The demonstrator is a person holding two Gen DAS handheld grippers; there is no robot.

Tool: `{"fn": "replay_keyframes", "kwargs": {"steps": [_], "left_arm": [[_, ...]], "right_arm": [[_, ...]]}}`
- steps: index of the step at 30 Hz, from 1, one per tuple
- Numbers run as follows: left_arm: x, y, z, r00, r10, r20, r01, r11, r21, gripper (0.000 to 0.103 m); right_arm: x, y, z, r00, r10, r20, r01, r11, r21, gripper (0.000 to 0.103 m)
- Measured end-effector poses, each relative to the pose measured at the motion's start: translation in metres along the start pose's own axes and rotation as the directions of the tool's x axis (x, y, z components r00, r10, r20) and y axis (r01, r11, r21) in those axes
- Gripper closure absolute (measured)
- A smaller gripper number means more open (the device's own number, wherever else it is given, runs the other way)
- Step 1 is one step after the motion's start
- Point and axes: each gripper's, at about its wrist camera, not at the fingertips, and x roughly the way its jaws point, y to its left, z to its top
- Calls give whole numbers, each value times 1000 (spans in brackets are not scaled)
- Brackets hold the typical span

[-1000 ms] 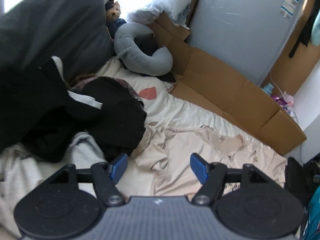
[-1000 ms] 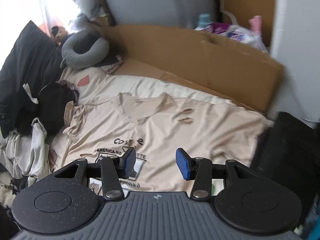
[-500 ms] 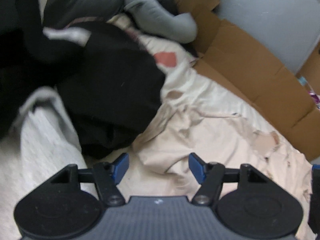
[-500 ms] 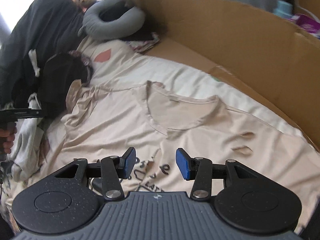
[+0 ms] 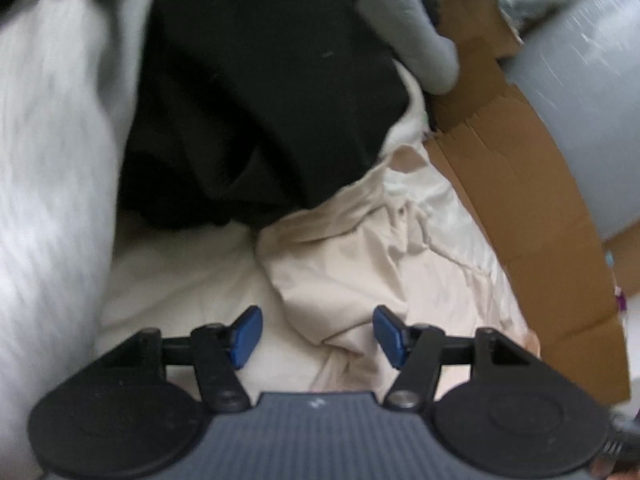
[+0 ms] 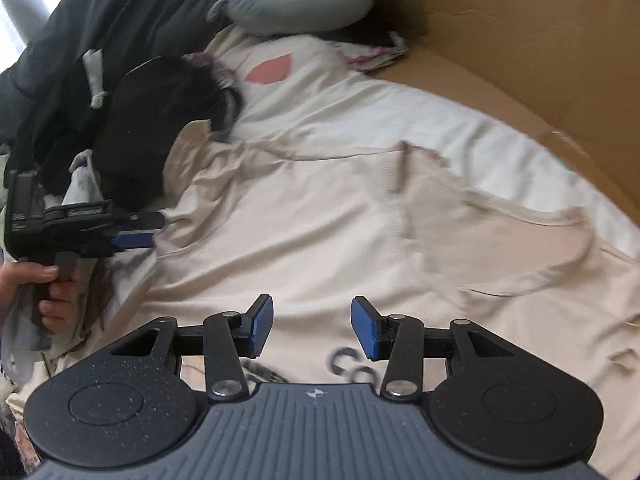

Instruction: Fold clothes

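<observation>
Left gripper [image 5: 317,334] open, empty, held level in the person's hand [image 6: 42,294]. Right gripper [image 6: 312,328] open, empty.

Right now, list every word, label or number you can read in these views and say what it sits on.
"Co": dark letters printed on the beige T-shirt, partly cut off by the right hand-held gripper; the rest of the print is hidden.
Small pale marking on the body of the left hand-held gripper, seen in the right wrist view: too small to read.
Left wrist view: no text to be read.
</observation>
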Motion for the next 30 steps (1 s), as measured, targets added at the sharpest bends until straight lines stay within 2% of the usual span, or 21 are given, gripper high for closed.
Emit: {"fn": "replay_keyframes", "kwargs": {"steps": [6,9,11,12,13,15,16,19,20,23,27,30], "left_arm": [[8,11,-6,994,-63,86,73,991,-115,36],[8,19,-8,987,-92,131,118,971,-209,39],[7,21,-10,983,-99,154,135,960,-245,55],[7,21,-11,981,-105,163,145,956,-254,69],[5,21,-11,980,-104,171,146,954,-260,79],[1,20,-12,976,-100,192,150,953,-264,90],[-1,17,-12,973,-99,207,152,954,-258,95],[-11,10,-11,963,-98,252,155,963,-219,98],[-13,7,-11,960,-100,263,157,966,-203,98],[-23,-1,-4,950,-110,292,161,975,-154,99],[-33,-16,7,938,-138,318,166,984,-62,100],[-37,-29,16,934,-166,317,174,985,3,101]], "right_arm": [[27,25,9,999,36,-4,-36,999,-7,52],[39,36,14,999,52,-8,-52,999,-3,52],[47,42,17,998,58,-15,-58,998,2,54],[51,45,18,998,60,-19,-60,998,3,55],[55,48,18,998,62,-24,-61,998,7,57],[63,54,19,998,65,-28,-64,998,16,59],[66,56,20,997,66,-29,-65,998,25,61],[76,62,22,997,71,-32,-69,996,57,64],[79,64,22,997,76,-33,-74,995,68,70],[87,74,24,994,99,-36,-95,991,97,79],[99,87,24,991,125,-43,-118,985,127,81],[110,95,23,989,138,-53,-128,980,154,87]]}}
